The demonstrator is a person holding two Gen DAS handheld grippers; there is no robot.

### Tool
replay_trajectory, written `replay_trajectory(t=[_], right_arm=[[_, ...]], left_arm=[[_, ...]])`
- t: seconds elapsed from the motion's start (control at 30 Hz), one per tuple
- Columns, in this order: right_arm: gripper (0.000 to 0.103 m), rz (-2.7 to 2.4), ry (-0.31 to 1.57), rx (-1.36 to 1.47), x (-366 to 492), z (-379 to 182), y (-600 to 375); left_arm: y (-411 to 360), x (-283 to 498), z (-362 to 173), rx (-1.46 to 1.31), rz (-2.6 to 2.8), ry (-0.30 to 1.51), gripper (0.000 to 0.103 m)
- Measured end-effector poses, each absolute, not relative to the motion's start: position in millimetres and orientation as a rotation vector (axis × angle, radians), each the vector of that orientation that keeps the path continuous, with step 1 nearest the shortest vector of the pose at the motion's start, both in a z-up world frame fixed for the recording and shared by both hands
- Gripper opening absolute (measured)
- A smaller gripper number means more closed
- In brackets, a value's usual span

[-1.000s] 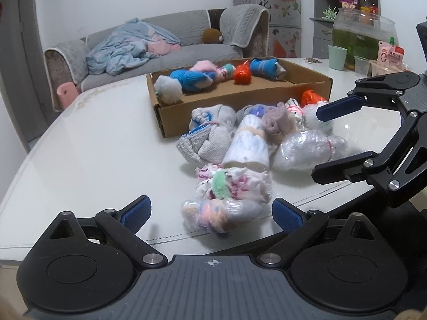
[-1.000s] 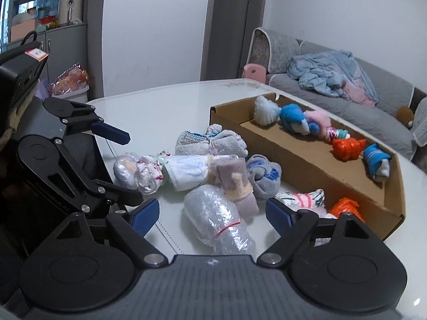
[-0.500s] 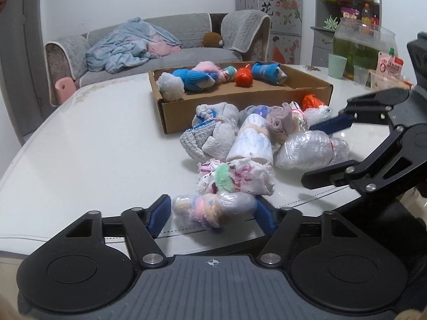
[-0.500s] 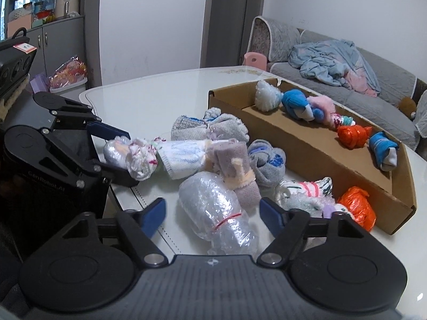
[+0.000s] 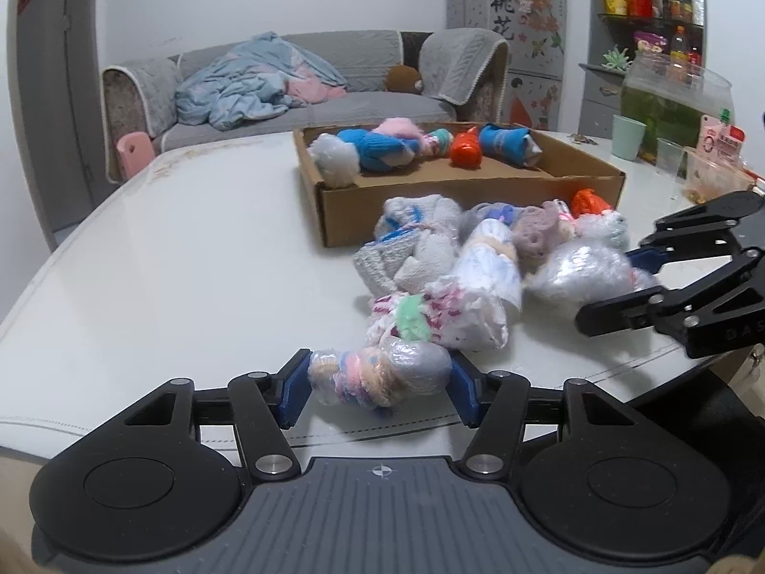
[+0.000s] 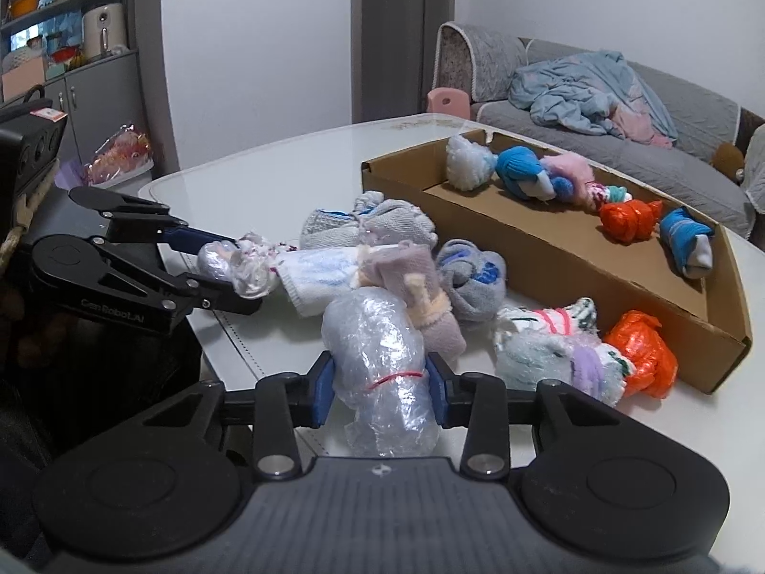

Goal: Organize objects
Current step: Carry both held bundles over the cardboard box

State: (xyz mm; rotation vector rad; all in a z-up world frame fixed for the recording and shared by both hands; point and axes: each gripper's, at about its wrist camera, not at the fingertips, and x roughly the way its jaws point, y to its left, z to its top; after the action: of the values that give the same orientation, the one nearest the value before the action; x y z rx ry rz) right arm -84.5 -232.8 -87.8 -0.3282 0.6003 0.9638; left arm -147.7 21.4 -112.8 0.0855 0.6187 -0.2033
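Two grasps are in hand: the left tool [image 5: 377, 387] has just been closing and pinches a pastel bundle [image 5: 380, 378] between its pads; the right tool [image 6: 380, 382] has clamped on a clear-wrapped bundle [image 6: 377, 358]. Both bundles rest on the bench [image 5: 191, 263]. Next, probably, lift each forward into the box [image 6: 550, 258] beyond the pile.

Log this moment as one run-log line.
left hand-held gripper: shut on pastel wrapped bundle | right hand-held gripper: shut on clear wrapped bundle | cardboard box: six bundles inside
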Motion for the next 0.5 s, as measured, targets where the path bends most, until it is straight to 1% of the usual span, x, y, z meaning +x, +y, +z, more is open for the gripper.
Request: replay_trajectory(t=[0.23, 0.5], right_arm=[[0.036, 0.957, 0.603, -0.28, -82.2, -80.3, -248.4], [0.036, 0.959, 0.596, -0.237, -76.1, -74.4, -261.8]], left_arm=[[33.5, -150.6, -102.7, 0.089, -0.172, 0.611, 0.064], [52.2, -148.2, -103.0, 0.081, -0.128, 0.631, 0.064]])
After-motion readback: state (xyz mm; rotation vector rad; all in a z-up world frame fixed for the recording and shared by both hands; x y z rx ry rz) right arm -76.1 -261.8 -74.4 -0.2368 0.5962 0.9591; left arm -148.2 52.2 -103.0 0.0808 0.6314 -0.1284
